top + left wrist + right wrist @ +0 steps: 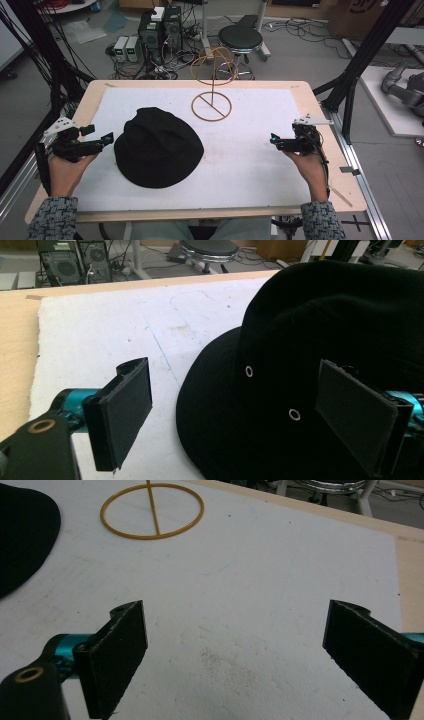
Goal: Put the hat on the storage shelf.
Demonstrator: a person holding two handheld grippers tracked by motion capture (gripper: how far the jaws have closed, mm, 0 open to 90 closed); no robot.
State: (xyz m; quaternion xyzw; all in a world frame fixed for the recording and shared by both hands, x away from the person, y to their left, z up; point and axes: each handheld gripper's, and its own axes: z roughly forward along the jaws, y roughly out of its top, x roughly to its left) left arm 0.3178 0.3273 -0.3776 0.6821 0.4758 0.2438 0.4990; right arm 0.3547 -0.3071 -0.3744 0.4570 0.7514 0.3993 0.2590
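on tabletop [260,165]: hat [157,147] lying flat, not yet on stand [212,82]. left tongs [107,138] wide open beside brim, right tongs [274,140] wide open, both empty.

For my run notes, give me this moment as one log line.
left tongs: open, beside hat, not touching | right tongs: open, over bare mat | hat: flat on mat | stand: upright, bare

Wooden table [95,95], white mat [260,150] on top; black hat [157,147], wire stand [211,106] on mat.
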